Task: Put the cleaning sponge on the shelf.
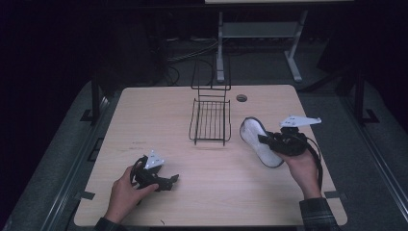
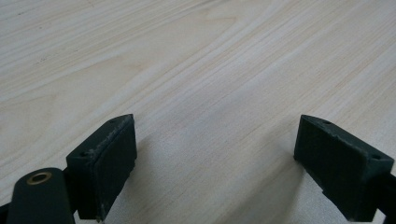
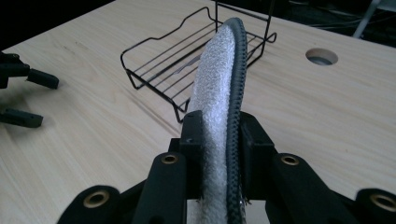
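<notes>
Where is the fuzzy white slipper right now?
The slipper is pinched in the right gripper, at the right of the high view beside the wire rack.

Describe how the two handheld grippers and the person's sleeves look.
Both the left gripper and the right gripper are black, each topped by a grey three-cornered plate. Their black jaws end in blocky wedge-shaped pads with a finely ribbed face; brass-coloured rings sit in the linkage arms. A black cable loops from the right one. The right sleeve looks dark and checked.

pale matt wood-grain table [image 1: 144, 110]; thin black wire rack [image 1: 210, 120]; fuzzy white insole [image 3: 215, 79], braided black edge.
</notes>
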`<move>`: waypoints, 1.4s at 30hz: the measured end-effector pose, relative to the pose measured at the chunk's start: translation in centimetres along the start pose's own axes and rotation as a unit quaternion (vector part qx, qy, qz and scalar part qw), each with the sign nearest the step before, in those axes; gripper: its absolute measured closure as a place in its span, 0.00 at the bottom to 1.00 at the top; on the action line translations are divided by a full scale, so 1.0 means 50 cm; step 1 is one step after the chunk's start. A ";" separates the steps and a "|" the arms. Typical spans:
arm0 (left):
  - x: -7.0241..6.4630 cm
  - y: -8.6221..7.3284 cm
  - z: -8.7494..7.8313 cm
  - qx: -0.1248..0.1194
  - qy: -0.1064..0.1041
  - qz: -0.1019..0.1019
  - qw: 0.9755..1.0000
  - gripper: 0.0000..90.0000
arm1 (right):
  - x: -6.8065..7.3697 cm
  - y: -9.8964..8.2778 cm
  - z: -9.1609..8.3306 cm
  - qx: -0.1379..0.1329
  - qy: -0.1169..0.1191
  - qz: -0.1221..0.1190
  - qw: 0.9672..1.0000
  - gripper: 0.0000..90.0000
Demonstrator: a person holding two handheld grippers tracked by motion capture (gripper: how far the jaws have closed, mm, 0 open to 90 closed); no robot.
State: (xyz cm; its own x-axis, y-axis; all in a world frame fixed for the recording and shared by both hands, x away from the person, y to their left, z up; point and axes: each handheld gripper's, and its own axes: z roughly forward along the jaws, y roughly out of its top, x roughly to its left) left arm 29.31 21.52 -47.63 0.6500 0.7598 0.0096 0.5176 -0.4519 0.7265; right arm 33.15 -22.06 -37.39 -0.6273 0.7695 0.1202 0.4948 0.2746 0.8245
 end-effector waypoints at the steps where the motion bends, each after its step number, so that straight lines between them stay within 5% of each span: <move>1: 0.000 0.000 0.000 0.000 0.000 0.000 1.000 0.14 | 0.000 0.004 0.002 -0.002 0.001 -0.002 1.000 0.83; 30: 0.000 0.000 -0.001 0.004 -0.001 0.001 1.000 0.14 | 0.010 0.113 0.108 -0.028 0.023 -0.011 0.999 0.83; 42: 0.000 0.000 -0.001 0.004 -0.001 0.001 1.000 0.14 | 0.014 0.156 0.188 -0.021 0.033 -0.005 0.999 0.83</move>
State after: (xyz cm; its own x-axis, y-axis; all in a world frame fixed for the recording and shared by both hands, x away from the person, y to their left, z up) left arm 29.31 21.56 -47.58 0.6530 0.7573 0.0094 0.5201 -0.4574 0.7213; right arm 42.25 -13.94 -36.06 -0.6710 0.7269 0.1462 0.4628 0.2566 0.8485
